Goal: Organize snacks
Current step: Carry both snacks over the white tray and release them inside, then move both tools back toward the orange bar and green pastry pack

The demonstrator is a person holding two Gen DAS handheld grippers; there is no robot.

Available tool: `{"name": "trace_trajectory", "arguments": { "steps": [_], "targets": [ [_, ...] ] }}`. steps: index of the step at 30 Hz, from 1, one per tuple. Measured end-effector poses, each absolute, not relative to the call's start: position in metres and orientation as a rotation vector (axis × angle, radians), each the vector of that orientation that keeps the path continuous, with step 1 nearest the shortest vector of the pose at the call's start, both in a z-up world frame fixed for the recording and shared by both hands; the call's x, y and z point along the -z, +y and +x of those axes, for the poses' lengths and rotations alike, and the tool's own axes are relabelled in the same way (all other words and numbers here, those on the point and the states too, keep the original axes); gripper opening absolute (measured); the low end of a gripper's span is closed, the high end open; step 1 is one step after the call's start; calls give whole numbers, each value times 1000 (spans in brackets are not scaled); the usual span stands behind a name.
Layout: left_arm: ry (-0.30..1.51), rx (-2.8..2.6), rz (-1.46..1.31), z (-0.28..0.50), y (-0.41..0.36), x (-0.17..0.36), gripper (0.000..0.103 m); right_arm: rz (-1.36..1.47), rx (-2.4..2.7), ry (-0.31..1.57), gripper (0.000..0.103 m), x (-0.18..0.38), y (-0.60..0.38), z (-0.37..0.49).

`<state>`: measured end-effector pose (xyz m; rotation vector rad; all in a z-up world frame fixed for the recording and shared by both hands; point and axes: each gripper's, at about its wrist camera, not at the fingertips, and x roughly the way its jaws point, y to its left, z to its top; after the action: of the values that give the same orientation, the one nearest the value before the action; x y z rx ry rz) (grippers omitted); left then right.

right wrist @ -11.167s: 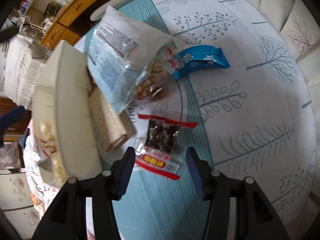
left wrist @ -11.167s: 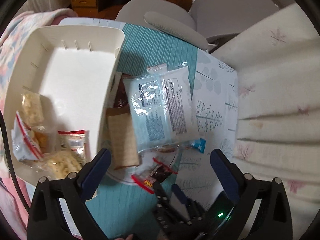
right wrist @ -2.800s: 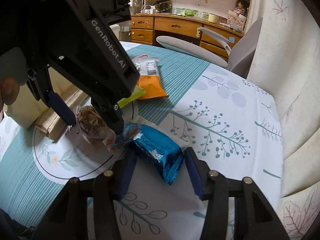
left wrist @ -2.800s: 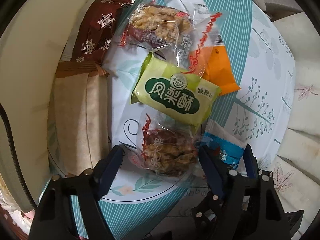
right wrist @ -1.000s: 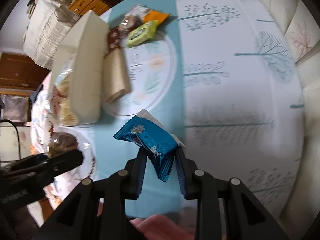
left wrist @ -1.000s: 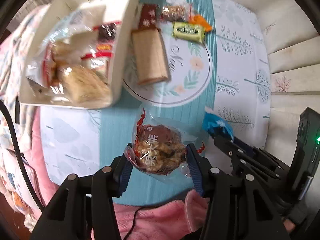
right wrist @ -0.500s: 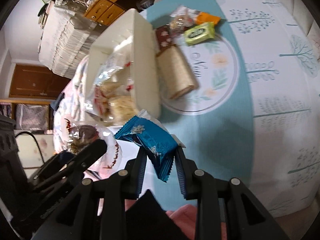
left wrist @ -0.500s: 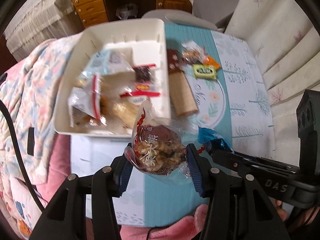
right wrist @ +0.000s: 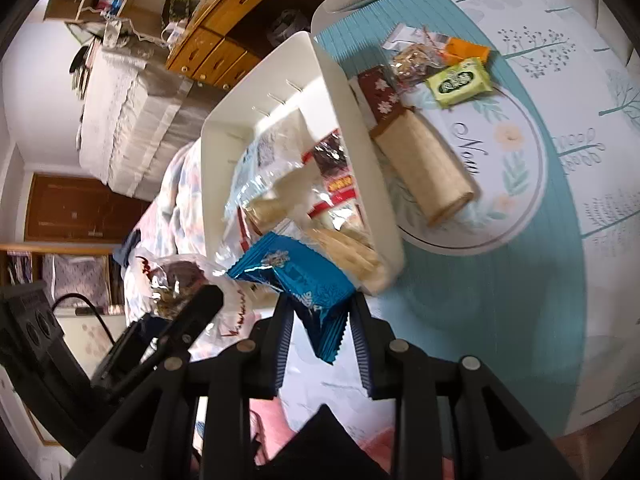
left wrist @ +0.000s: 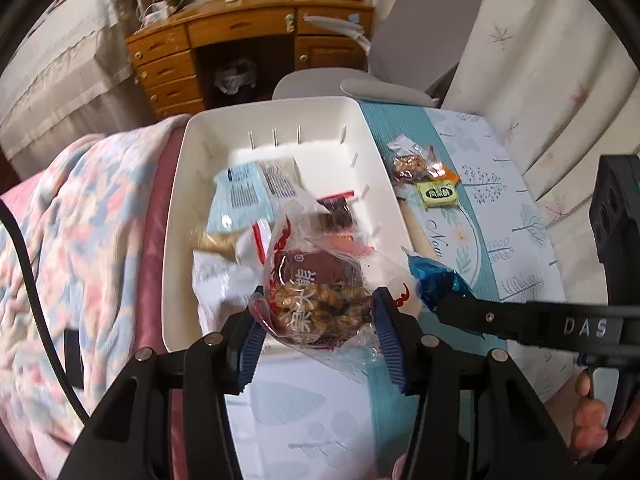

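Observation:
My left gripper is shut on a clear nut-cake packet with red print, held above the near end of the white bin. The bin holds several snack packets. To the right, my right gripper is shut on a blue foil snack; the same blue snack shows beside the bin's near right corner in the left wrist view. On the table past the bin lie a tan wafer pack, a brown snowflake packet, a green pastry packet, an orange packet and another nut cake.
The bin sits at the left edge of a teal and white tablecloth. A pink patterned blanket lies left of it. A grey chair and wooden desk stand beyond the table.
Both grippers have swung up and left with their packets, from over the tablecloth to the bin's near end. The view has tilted up, so the desk and chair now show.

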<state>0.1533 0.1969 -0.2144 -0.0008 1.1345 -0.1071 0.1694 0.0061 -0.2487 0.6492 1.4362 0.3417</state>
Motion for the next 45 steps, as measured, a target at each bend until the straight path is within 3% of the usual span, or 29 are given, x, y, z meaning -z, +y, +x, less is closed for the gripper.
{"name": "trace_trajectory", "arguments": {
  "steps": [11, 13, 15, 21, 23, 25, 45],
  "targets": [
    [1078, 187, 48, 174, 236, 228, 51, 703, -293, 1381, 33, 261, 43, 190],
    [1074, 193, 40, 176, 240, 227, 58, 705, -298, 1376, 36, 261, 47, 192],
    [1080, 188, 24, 179, 245, 226, 74, 705, -297, 1371, 41, 261, 48, 193],
    [1131, 204, -48, 179, 254, 228, 79, 679, -271, 1370, 43, 254, 45, 190],
    [1134, 203, -52, 177, 253, 227, 81, 658, -262, 1371, 52, 251, 40, 188],
    [1133, 191, -57, 174, 253, 227, 82, 640, -249, 1365, 59, 246, 34, 186],
    [1168, 57, -335, 121, 167, 221, 83, 302, -314, 1349, 65, 220, -64, 204]
  ]
}}
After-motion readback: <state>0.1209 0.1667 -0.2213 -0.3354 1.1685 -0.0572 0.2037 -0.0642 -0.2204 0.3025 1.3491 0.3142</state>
